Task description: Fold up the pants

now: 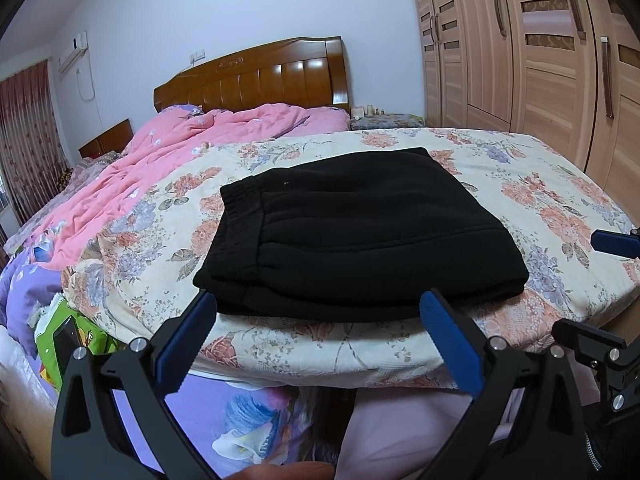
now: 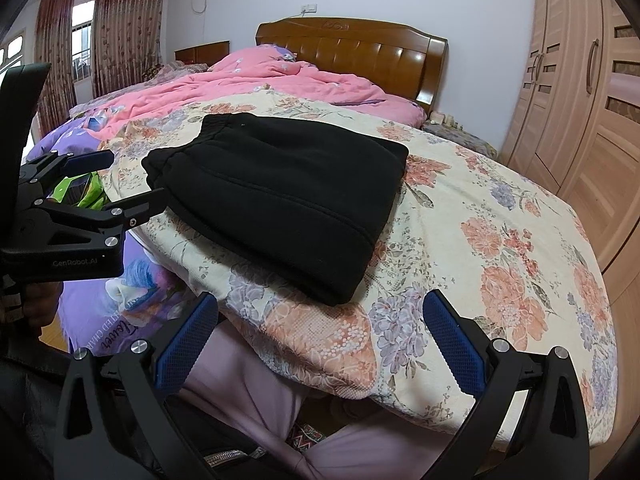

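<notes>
Two grippers hang at the bed's near edge, the left gripper point(image 1: 316, 308) and right gripper point(image 2: 320, 312), both spread wide and holding nothing. One pair of black pants point(image 1: 352, 232) lies folded on the floral blanket point(image 1: 540, 200), flowered cloth bare all round it. Beyond lie one pink quilt point(image 1: 192, 140) and one wooden headboard point(image 1: 256, 76).

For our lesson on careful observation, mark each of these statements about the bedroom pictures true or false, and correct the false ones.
1. The black pants lie folded on the floral sheet. True.
2. The left hand-held gripper is clamped on the pants. False: its jaws stand open, with nothing between them, at the near edge of the pants.
3. The right hand-held gripper is open and holds nothing. True.
4. The pink quilt covers the pants. False: it lies bunched beyond them, toward the headboard.
5. The wardrobe doors are shut. True.
</notes>
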The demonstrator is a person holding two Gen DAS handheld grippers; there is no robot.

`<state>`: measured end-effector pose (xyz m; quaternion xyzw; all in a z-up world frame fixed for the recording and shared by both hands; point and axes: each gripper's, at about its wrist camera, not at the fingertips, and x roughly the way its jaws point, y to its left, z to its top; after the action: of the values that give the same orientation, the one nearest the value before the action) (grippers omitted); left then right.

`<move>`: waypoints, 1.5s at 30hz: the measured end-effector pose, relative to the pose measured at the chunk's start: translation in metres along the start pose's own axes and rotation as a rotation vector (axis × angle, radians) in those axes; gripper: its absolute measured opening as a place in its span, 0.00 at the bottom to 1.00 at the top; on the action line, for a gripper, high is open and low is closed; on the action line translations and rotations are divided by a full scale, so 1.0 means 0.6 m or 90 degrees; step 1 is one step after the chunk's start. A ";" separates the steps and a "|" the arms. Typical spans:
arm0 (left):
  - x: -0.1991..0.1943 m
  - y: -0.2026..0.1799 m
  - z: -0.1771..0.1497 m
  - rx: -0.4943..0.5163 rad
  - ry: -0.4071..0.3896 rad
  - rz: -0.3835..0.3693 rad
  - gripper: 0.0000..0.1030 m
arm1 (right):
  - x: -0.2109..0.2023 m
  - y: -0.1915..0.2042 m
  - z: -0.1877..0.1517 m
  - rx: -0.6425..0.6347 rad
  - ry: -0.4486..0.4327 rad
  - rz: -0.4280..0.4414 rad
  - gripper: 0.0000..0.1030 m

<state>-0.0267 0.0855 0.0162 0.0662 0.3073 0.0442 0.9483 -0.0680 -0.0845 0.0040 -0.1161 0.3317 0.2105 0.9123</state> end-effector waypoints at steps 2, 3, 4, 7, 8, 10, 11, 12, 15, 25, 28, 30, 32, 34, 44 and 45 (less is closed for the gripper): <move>0.000 0.001 0.000 -0.001 0.000 -0.002 0.99 | 0.000 0.000 0.000 0.000 0.001 0.000 0.96; 0.000 0.001 0.000 -0.002 0.000 -0.002 0.99 | 0.000 0.000 0.000 0.000 0.001 0.000 0.96; 0.001 0.000 -0.001 -0.002 0.001 -0.001 0.99 | 0.000 0.001 0.000 0.000 0.001 0.000 0.96; 0.001 -0.001 -0.003 -0.003 0.003 -0.002 0.99 | 0.001 0.001 0.000 -0.001 0.001 0.001 0.96; 0.001 0.000 -0.002 -0.003 0.003 -0.001 0.99 | 0.001 0.002 0.000 -0.001 0.001 0.001 0.96; 0.001 0.000 -0.003 -0.004 0.002 -0.001 0.99 | 0.001 0.002 0.000 0.000 0.002 0.001 0.96; 0.001 0.000 -0.003 -0.004 0.002 -0.002 0.99 | 0.001 0.002 0.000 0.000 0.002 0.001 0.96; 0.002 0.000 -0.002 -0.003 0.002 -0.001 0.99 | 0.001 0.002 0.000 0.000 0.002 0.001 0.96; 0.001 0.000 -0.002 -0.004 0.003 -0.002 0.99 | 0.001 0.002 -0.001 -0.003 0.003 0.004 0.96; 0.001 0.001 -0.001 -0.004 0.003 -0.002 0.99 | 0.001 0.003 -0.001 -0.003 0.003 0.004 0.96; 0.001 0.001 -0.001 -0.004 0.003 -0.002 0.99 | 0.000 0.003 -0.001 -0.003 0.003 0.004 0.96; 0.002 0.001 -0.002 -0.004 0.003 -0.002 0.99 | 0.000 0.004 -0.001 -0.003 0.003 0.004 0.96; 0.001 0.001 -0.002 -0.006 0.004 -0.003 0.99 | 0.000 0.003 -0.001 -0.003 0.003 0.004 0.96; 0.002 -0.001 -0.003 -0.007 0.005 -0.003 0.99 | 0.001 0.003 -0.001 -0.003 0.003 0.004 0.96; 0.003 0.005 -0.001 -0.029 0.011 0.010 0.99 | 0.000 0.004 0.000 -0.003 0.003 0.003 0.96; 0.005 0.005 -0.001 -0.031 0.015 0.012 0.99 | 0.000 0.004 0.000 -0.004 0.003 0.003 0.96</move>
<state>-0.0247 0.0890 0.0141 0.0451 0.3171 0.0611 0.9454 -0.0690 -0.0825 0.0036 -0.1186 0.3334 0.2136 0.9106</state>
